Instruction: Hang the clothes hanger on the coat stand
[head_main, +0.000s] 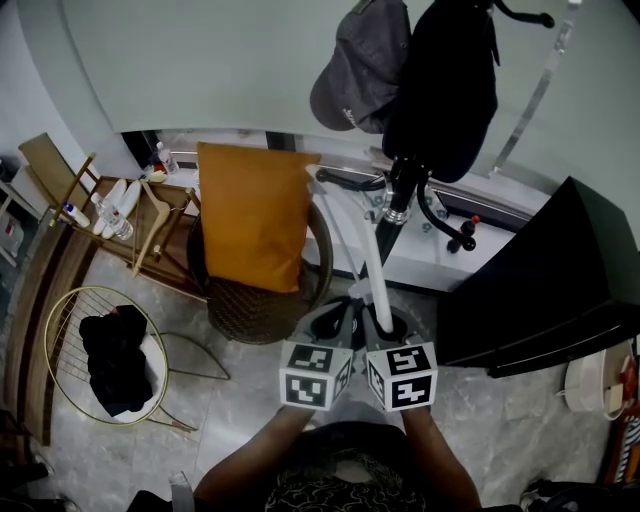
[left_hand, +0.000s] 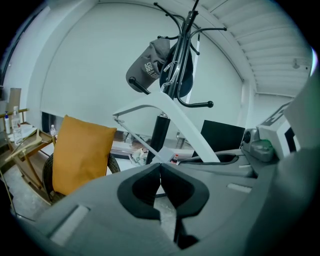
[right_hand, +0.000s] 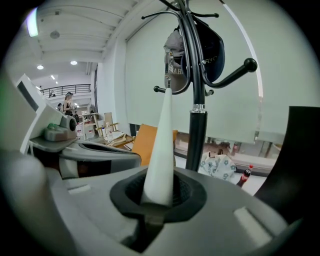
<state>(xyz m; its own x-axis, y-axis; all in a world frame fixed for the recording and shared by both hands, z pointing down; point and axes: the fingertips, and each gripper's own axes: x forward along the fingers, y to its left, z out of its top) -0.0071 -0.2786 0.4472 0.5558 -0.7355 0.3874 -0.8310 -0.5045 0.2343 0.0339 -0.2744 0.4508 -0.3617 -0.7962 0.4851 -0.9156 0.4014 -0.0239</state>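
Note:
A white clothes hanger (head_main: 378, 265) rises from my two grippers towards the black coat stand (head_main: 400, 190). In the right gripper view, my right gripper (right_hand: 160, 196) is shut on the hanger's broad white arm (right_hand: 164, 145), which points up at the stand's pole (right_hand: 197, 135). My left gripper (left_hand: 161, 165) has its jaws together, with the hanger's thin lower bar (left_hand: 137, 140) ending at their tips. The grippers are side by side, left gripper (head_main: 338, 312) and right gripper (head_main: 385, 322). A grey cap (head_main: 360, 65) and a black cap (head_main: 445, 80) hang on the stand's hooks.
An orange cushion (head_main: 250, 215) leans in a wicker chair left of the stand. A wire basket (head_main: 60, 330) with dark clothes stands at the lower left and a wooden rack (head_main: 150, 220) behind it. A black cabinet (head_main: 550, 280) is on the right. A cola bottle (right_hand: 243, 176) stands past the pole.

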